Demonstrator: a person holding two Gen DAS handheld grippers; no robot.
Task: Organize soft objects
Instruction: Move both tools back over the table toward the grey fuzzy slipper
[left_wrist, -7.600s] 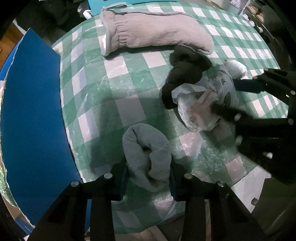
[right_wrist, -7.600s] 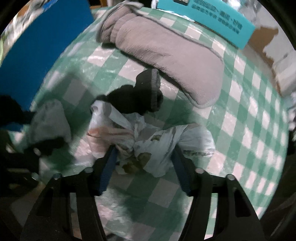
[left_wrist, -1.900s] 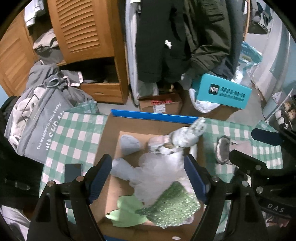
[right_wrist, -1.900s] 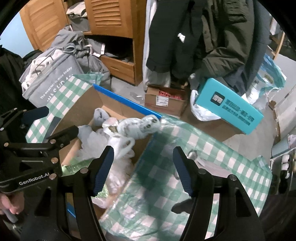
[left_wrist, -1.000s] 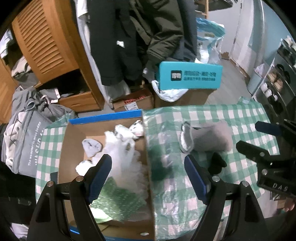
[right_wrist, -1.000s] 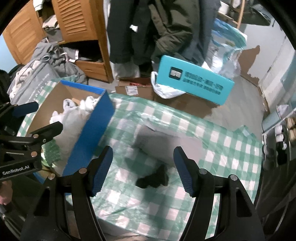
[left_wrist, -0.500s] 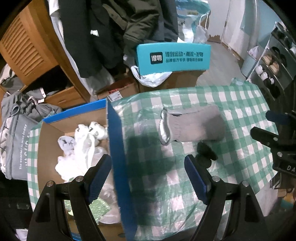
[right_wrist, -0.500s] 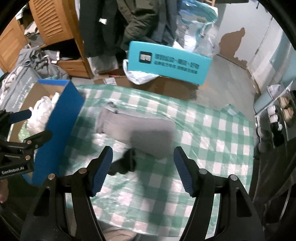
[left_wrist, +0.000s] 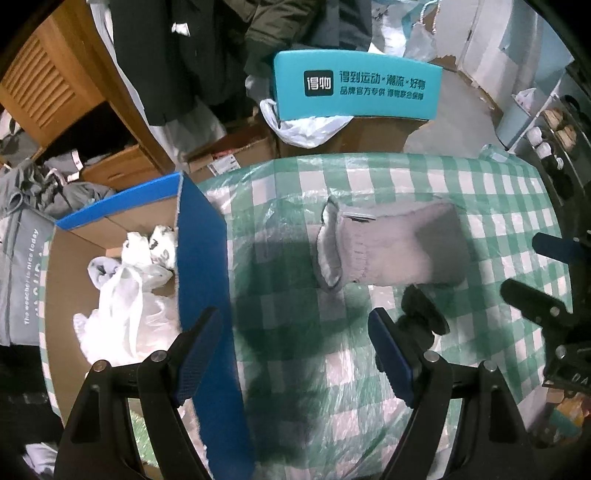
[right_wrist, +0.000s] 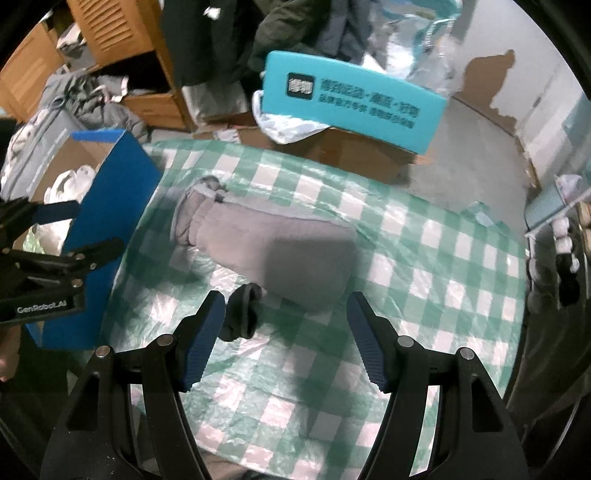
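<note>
Hovering above green-checked tablecloth, left gripper and right gripper both released, empty. Several soft items already in blue-walled cardboard box at 9 o'clock. Left to collect: grey fleece boot at centre, black balled sock touching it at 7 o'clock.

Box left of the tablecloth, slipper on it, sock just before the slipper

Grey fleece boot lying flat (cuff boxward), black sock beside
</note>
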